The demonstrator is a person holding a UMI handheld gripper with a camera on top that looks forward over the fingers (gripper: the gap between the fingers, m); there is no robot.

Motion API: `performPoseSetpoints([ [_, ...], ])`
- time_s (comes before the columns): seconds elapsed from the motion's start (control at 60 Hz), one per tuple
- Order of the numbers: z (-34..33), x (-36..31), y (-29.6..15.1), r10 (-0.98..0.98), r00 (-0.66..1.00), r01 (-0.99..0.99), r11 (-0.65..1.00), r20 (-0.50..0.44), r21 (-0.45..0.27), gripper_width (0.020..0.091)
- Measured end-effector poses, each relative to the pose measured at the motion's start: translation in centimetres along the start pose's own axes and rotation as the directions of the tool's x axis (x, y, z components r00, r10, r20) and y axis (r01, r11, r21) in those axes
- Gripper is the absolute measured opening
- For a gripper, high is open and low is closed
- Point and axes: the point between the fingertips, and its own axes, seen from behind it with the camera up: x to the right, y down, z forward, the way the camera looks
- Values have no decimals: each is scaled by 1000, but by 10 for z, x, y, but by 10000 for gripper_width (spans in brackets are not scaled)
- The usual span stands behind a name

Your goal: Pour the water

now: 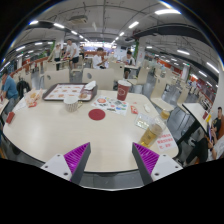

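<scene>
We are in a big, brightly lit hall with people at a round white worktop (60,130). Our tool (112,157) hangs with fingers apart, holding nothing. We judge the approach has barely begun: next, reach the cup (122,92) across the worktop. No writing is legible.

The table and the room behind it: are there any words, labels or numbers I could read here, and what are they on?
None can be read.
The papers on the round table: print too small to read.
The red cup: no legible label.
The red signs on the far wall: blurred.
The gripper fingers, held open above the table, bear no text.
</scene>
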Motion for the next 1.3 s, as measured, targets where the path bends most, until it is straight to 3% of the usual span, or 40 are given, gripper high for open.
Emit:
performPoseSetpoints([
  [0.233, 55, 112, 33, 76, 997, -75, 997, -24, 22, 848],
  [0.45, 120, 157, 8, 106, 994, -106, 990, 0, 93, 840],
  [0.533, 137, 158, 0, 105, 994, -106, 987, 16, 119, 747],
  [0.633, 150, 158, -8, 114, 993, -115, 982, 16, 149, 514],
  [0.867, 156, 155, -14, 138, 990, -137, 974, 7, 182, 390],
  [1.1, 155, 162, -18, 92, 994, -81, 984, -65, 158, 390],
  [1.3, 150, 170, -70, -41, 975, 79, 983, -220, 167, 390],
])
